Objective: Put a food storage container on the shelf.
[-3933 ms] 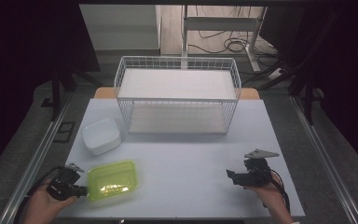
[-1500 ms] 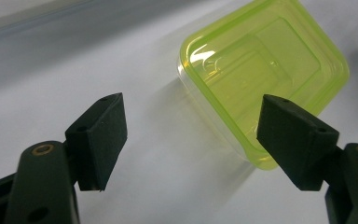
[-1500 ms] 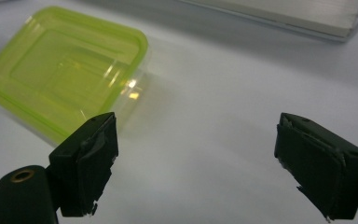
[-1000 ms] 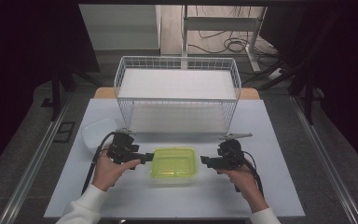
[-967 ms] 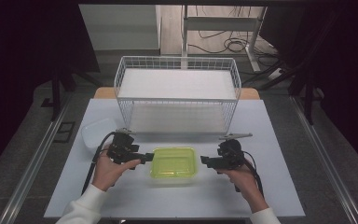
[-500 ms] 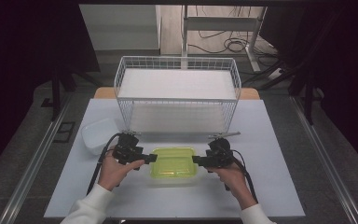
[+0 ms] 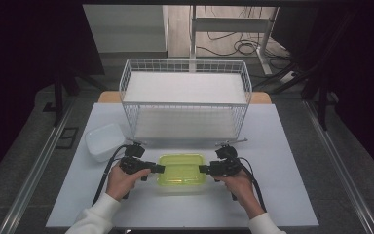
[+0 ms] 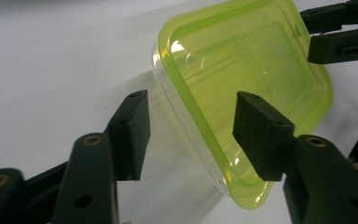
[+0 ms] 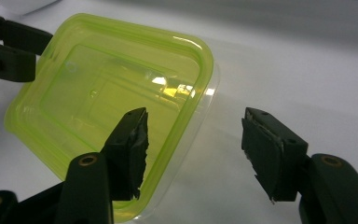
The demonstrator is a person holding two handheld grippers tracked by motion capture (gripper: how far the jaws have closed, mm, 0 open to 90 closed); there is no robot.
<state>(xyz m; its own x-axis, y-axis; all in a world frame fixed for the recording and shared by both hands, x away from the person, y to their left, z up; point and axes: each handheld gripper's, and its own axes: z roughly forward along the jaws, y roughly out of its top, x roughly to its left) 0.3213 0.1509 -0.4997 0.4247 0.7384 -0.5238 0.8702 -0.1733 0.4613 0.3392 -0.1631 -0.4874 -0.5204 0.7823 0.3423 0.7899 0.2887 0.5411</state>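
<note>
Left gripper and right gripper sit at opposite short ends of the yellow-green lidded container, near table edge. Each straddles the container's rim, jaws just closing, pads not yet touching. Beyond: white tub at left, then wire basket.

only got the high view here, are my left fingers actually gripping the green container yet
observer: Not yet. The left gripper has just been closing with the rim of the green lid between its fingers, but neither finger presses it.
operator: and the right one
observer: Same. The right gripper has just been closing astride the lid's rim, one finger over the lid and one over the table, with gaps showing.
operator: is the lid on anything
observer: Yes, it sits on a clear tub.
</note>
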